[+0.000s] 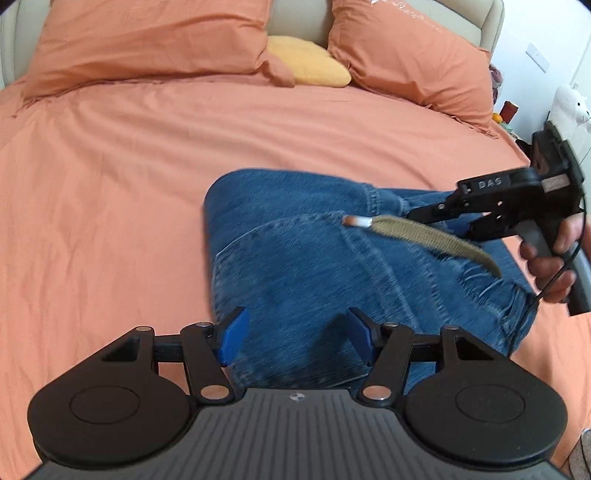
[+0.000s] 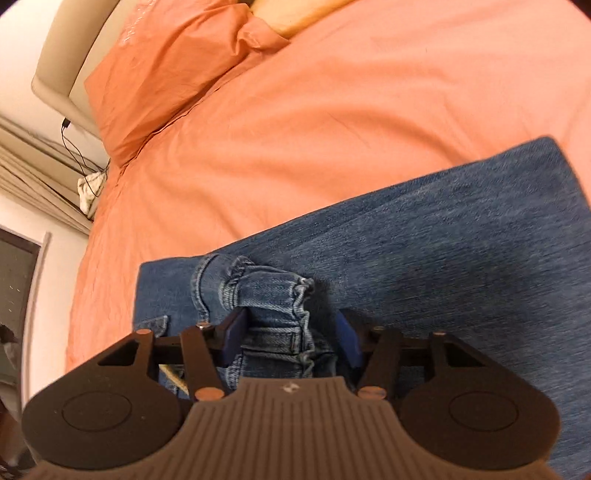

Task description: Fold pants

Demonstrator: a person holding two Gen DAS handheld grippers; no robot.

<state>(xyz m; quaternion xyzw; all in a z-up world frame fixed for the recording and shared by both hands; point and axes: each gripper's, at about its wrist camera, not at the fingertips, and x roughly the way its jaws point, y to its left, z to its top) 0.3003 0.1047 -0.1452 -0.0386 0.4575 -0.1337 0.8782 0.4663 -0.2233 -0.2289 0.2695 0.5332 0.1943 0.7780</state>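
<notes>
Blue jeans [image 1: 295,258] lie folded on the orange bed sheet [image 1: 110,184]. A khaki drawstring [image 1: 428,238] with a white tip lies across them. My left gripper [image 1: 295,338] hovers over the near part of the jeans, its blue pads [image 1: 232,339] wide apart with nothing clamped. My right gripper [image 2: 291,341] is open around the bunched waistband [image 2: 273,306] of the jeans [image 2: 443,258]. Its left pad touches the denim and a dark gap separates the right pad from it. In the left wrist view a hand [image 1: 550,266] holds the right gripper [image 1: 439,221] at the jeans' right end.
Two orange pillows [image 1: 147,40] and a yellow cushion [image 1: 306,61] lie against the beige headboard [image 1: 299,18]. A white plush toy [image 1: 570,107] stands beyond the bed's right edge. A black cable [image 2: 79,155] and a cloth [image 2: 88,188] hang beside the headboard [image 2: 74,62].
</notes>
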